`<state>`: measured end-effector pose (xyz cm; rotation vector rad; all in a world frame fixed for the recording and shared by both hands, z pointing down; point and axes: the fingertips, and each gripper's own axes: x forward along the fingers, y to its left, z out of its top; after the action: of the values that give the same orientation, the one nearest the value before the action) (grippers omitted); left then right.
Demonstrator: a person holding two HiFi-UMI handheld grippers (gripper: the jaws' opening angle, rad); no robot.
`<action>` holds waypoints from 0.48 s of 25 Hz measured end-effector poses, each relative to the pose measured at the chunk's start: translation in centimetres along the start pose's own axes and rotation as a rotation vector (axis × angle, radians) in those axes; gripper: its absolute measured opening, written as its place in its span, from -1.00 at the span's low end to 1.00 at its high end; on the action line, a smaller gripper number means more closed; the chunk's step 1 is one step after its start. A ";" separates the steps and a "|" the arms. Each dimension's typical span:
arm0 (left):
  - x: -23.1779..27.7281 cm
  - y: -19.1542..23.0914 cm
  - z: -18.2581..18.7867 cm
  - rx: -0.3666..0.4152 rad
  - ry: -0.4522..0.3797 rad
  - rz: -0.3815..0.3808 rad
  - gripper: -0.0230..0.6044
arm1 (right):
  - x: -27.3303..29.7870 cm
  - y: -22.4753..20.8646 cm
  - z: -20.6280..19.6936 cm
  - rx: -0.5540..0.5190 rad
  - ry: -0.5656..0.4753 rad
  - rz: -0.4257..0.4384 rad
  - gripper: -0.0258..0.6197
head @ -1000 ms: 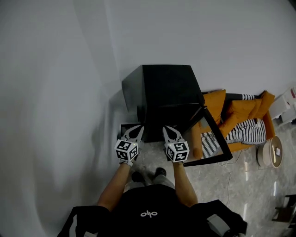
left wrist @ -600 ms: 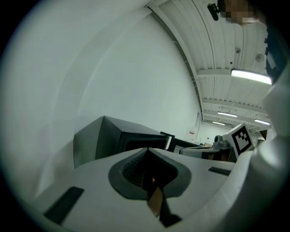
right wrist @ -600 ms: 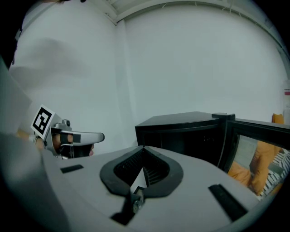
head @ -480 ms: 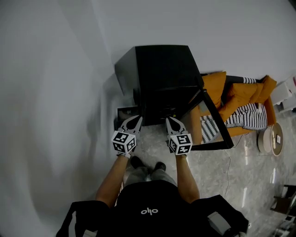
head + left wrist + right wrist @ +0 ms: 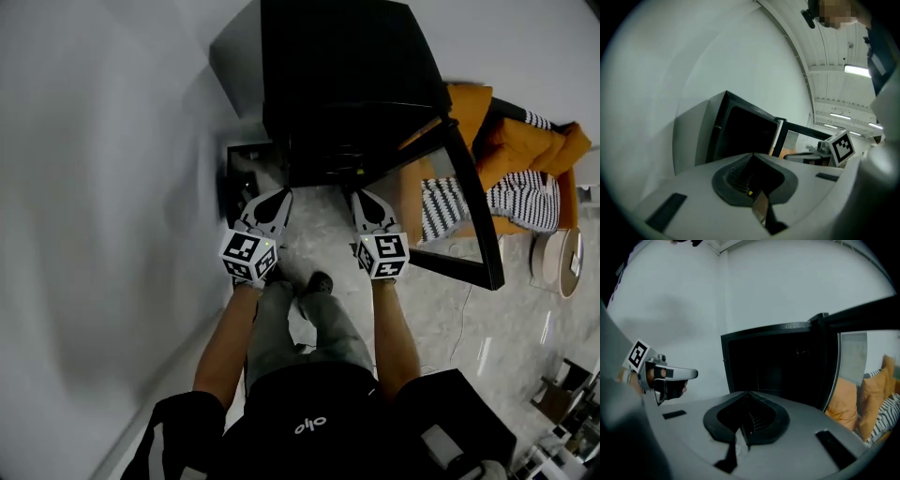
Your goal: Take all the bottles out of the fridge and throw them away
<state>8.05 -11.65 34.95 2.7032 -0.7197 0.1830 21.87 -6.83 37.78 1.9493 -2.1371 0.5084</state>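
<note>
In front of a small black box-shaped fridge that stands on the floor against a plain white wall, a person in a dark top stands looking steeply down and holds a grey two-jaw gripper in each hand. The fridge's black-framed door is swung wide open to the right, leaving the front of the cabinet open toward the person. The left gripper and the right gripper are held side by side but apart, both pointing at the open front, with their tips just short of its lower edge. Each carries a cube with black-and-white square markers near the hand. The left gripper's jaws are pressed together with nothing between them. The right gripper's jaws are likewise closed tip to tip and empty. The inside of the fridge is very dark in every view, so bottles inside cannot be made out. Beyond the open door, to the right, lie orange cushions and a black-and-white striped cushion. The floor is pale, glossy marble-patterned tile, and the person's dark shoes show between the forearms.
</note>
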 end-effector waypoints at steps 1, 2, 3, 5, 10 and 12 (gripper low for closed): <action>0.4 0.3 -1.3 0.003 -0.008 -0.002 -0.93 | 0.8 -0.5 -1.7 -0.002 0.000 -0.012 -0.89; 0.8 0.6 -2.8 0.003 -0.015 -0.006 -0.93 | 1.5 -1.1 -3.6 -0.004 0.001 -0.024 -0.89; 1.2 0.9 -4.4 0.001 -0.023 -0.010 -0.93 | 2.4 -1.7 -5.6 -0.006 0.001 -0.037 -0.89; 2.5 1.9 -7.7 -0.002 -0.040 -0.021 -0.93 | 4.3 -3.1 -9.5 -0.013 -0.004 -0.064 -0.89; 6.2 4.3 -16.4 0.021 -0.045 -0.061 -0.93 | 9.1 -7.4 -18.8 -0.025 -0.035 -0.191 -0.89; 7.8 5.6 -19.8 0.022 -0.040 -0.086 -0.93 | 11.2 -9.0 -22.1 -0.030 -0.048 -0.242 -0.89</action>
<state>11.19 -12.80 56.69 2.7600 -0.6141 0.1173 27.85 -9.25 63.33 2.1842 -1.8863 0.3869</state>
